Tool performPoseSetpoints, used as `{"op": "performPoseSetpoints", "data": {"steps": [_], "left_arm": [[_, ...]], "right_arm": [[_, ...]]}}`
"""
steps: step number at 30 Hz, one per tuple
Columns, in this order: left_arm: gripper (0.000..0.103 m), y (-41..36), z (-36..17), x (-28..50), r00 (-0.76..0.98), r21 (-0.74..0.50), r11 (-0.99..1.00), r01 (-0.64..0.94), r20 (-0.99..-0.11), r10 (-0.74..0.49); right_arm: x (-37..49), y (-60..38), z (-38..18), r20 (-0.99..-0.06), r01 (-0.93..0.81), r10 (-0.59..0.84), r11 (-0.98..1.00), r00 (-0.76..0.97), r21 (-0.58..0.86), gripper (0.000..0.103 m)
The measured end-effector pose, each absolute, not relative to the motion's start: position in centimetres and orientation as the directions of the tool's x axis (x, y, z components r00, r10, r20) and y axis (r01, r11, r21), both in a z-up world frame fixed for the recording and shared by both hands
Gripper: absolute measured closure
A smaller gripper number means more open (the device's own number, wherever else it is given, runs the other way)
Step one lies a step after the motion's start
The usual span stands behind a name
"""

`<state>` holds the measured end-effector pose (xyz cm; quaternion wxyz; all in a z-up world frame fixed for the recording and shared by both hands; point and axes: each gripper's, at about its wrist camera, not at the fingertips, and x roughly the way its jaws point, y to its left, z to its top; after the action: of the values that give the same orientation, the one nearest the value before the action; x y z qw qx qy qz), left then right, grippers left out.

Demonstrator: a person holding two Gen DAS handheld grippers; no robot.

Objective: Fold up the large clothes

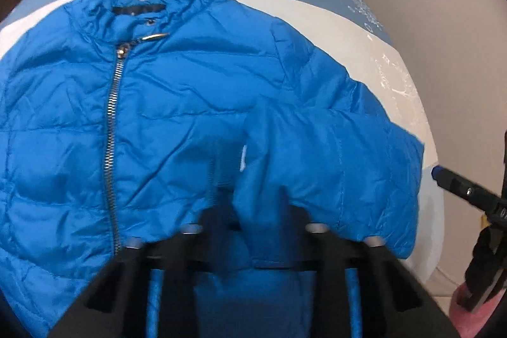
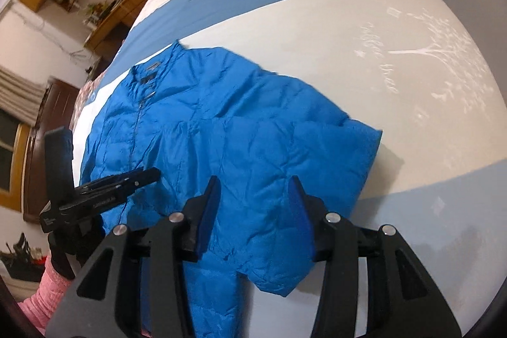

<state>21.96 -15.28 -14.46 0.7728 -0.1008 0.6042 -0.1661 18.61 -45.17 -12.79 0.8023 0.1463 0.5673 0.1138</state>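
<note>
The left gripper (image 1: 253,211) pinches a fold of a blue puffer jacket (image 1: 177,103) lying zipped, front up, on a white-and-blue bedsheet (image 2: 317,30). The right gripper (image 2: 253,211) hovers over the folded sleeve (image 2: 285,179), its jaws parted, blue pads (image 2: 209,211) gripping nothing.

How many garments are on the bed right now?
1. A blue jacket lies spread on the bedcover, zipper up, collar toward the far side, with both grippers at its near edge. Anything beneath it would be hidden.
</note>
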Motion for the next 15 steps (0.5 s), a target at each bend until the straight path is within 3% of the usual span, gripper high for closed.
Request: {"op": "performPoseSetpoints", "data": {"steps": [2,9,15], "left_arm": [[0.1,-15.1,-14.0,22.1,0.227,-0.381,0.914,0.141,-0.886,-0.404],[0.102,-10.6,-9.1,20.8,0.384,-0.36,0.924,0.126,-0.841,-0.38],[0.102,-4.0,-5.5,20.2,0.501,-0.295,0.955,0.04,-0.821,-0.275]], "right_arm": [[18.6,-45.5,-12.8,-0.874,-0.008,0.349,0.93,0.337,0.368,0.058],[19.0,-45.3,-11.3,-0.853,-0.034,0.36,0.926,0.378,0.376,0.058],[20.3,-42.8,-11.3,-0.843,-0.092,0.405,0.912,0.355,0.4,0.058]]}}
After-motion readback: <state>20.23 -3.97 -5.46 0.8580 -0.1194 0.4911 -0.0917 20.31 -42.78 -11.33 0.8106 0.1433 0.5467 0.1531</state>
